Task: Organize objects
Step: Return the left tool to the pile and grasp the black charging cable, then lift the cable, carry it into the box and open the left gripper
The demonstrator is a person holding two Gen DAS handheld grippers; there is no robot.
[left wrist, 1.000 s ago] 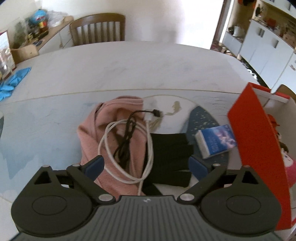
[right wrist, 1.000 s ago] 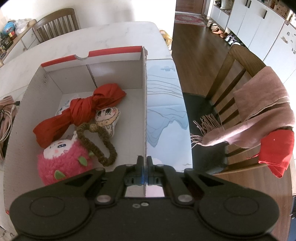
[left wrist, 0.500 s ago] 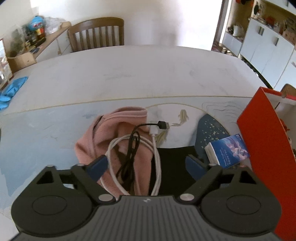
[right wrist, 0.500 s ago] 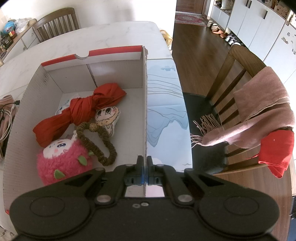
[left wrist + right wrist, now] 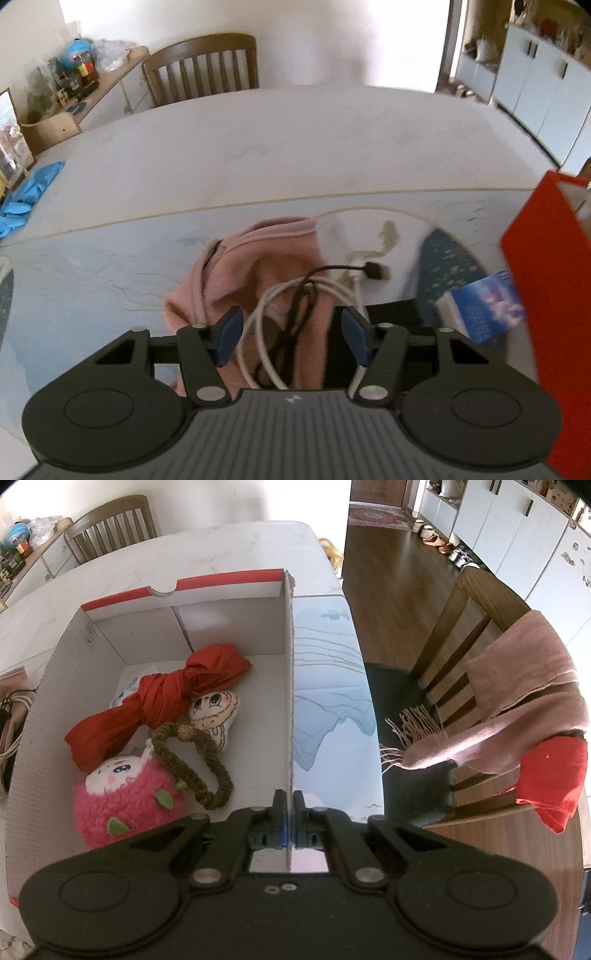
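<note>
1. Your right gripper (image 5: 289, 821) is pinched tight on the right-hand wall of the cardboard box (image 5: 287, 686) — the wall runs straight up toward 12 o'clock from between the pads. That grip looks meant to steady the box while your other hand loads it.

2. The box already holds a knotted red cloth (image 5: 162, 705), a pink plush toy (image 5: 125, 805), a small face pillow (image 5: 214, 712) and a brown hair tie (image 5: 192, 760), all crowded toward 9 o'clock of the clamped wall.

3. Your left gripper (image 5: 291, 334) has its fingers apart, one either side of the coiled white cable (image 5: 275, 317) and black cable (image 5: 303, 314); nothing is gripped yet.

4. Both cables lie on a pink cloth (image 5: 255, 273) on the table (image 5: 295, 147), with a black cloth beneath at about 3 o'clock — so closing may snag fabric along with them.

5. A blue packet (image 5: 484, 310) waits at 3 o'clock, right against the box's red outer side (image 5: 535, 280), likely your next pick.
</note>
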